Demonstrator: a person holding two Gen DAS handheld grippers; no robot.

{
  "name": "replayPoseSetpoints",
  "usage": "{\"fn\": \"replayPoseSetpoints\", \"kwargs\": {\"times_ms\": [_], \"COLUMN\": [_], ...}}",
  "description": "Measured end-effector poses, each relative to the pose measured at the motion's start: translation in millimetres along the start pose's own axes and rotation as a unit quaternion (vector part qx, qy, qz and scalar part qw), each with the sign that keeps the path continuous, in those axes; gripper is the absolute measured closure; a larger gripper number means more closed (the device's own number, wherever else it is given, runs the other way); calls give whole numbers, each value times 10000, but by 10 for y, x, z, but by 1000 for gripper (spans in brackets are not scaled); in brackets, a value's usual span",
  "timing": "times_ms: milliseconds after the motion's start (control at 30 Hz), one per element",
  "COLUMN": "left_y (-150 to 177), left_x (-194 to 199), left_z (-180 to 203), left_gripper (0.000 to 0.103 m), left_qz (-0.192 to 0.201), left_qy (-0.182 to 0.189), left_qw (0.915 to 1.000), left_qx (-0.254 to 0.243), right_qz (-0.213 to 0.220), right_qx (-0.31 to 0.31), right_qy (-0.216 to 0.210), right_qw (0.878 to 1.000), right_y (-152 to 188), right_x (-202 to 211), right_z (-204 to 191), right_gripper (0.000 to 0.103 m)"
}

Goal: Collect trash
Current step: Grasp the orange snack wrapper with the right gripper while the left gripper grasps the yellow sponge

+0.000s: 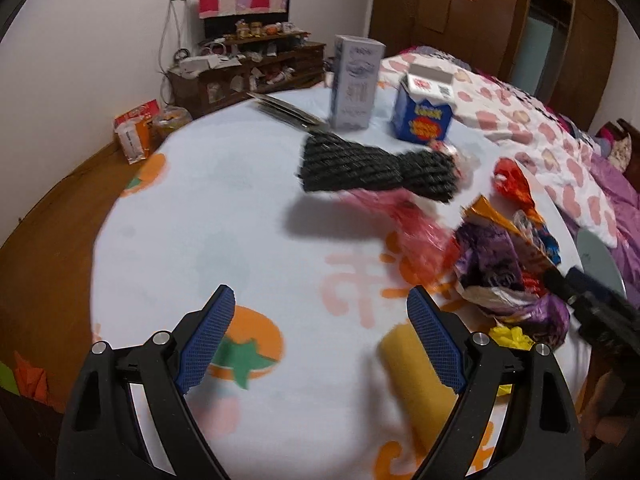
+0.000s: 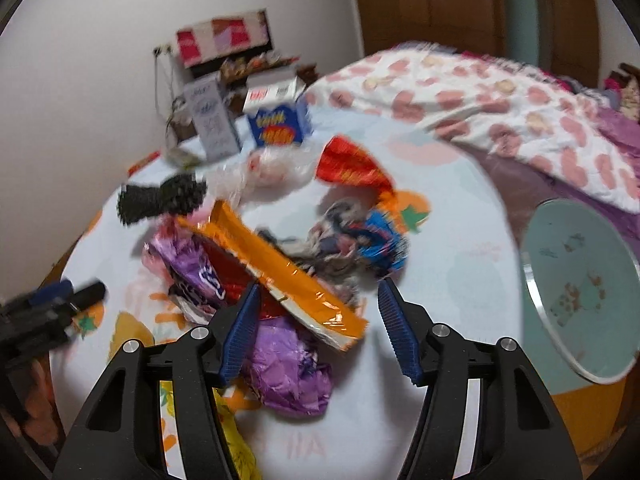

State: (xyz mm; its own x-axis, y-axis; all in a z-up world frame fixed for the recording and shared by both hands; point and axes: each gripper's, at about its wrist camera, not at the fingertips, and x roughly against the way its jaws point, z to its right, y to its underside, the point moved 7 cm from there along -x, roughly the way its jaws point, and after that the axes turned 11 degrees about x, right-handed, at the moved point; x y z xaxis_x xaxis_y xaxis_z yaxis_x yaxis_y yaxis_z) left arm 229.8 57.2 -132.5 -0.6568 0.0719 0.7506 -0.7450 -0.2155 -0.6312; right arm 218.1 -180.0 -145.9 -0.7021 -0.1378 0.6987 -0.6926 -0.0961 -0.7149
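Orange wrapper (image 2: 280,276), long axis diagonal.

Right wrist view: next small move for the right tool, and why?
Probably ease the right tool forward and down, then close on the orange wrapper. Its jaws stand apart with that wrapper's lower end between them, pads apparently not yet pressing. The purple wrapper lies just beneath and might get pinched too.

Both wrist views angled down, near – sharing wrapper pile (image 1: 508,272).
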Motion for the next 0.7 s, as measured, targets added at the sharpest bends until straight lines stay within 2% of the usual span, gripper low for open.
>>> {"fn": "replayPoseSetpoints", "kwargs": {"times_ms": [67, 133, 200, 333, 467, 533, 567, 633, 700], "left_y": [0, 53, 143, 349, 526, 605, 637, 660, 673], "left_x": [41, 66, 76, 36, -52, -113, -140, -137, -126], "left_z": [-12, 22, 98, 266, 401, 406, 400, 396, 379], "left_gripper": [17, 17, 17, 17, 20, 27, 34, 40, 54], "left_qz": [-30, -87, -190, -429, -624, -755, -815, -707, -658], "left_qy": [40, 91, 165, 353, 353, 355, 369, 330, 330], "left_qw": [10000, 9999, 9995, 9978, 9961, 9951, 9947, 9952, 9955], "left_qx": [-6, -85, -197, -358, -519, -523, -512, -583, -603], "right_qz": [-179, -187, -140, 53, 215, 286, 340, 403, 469], "right_qx": [32, 21, -4, 98, -17, -81, -134, -206, -270], "right_qy": [-142, -186, -302, -385, -424, -419, -419, -408, -377], "right_qw": [9997, 9997, 9994, 9992, 9989, 9987, 9985, 9981, 9978], "right_y": [40, 70, 64, 36, 33, 48, 63, 97, 133], "right_x": [-109, -141, -122, 13, 155, 226, 265, 320, 376], "right_z": [-27, -32, -56, -98, -56, -9, 19, 53, 81], "right_gripper": [42, 47, 66, 76, 81, 83, 84, 84, 84]}}
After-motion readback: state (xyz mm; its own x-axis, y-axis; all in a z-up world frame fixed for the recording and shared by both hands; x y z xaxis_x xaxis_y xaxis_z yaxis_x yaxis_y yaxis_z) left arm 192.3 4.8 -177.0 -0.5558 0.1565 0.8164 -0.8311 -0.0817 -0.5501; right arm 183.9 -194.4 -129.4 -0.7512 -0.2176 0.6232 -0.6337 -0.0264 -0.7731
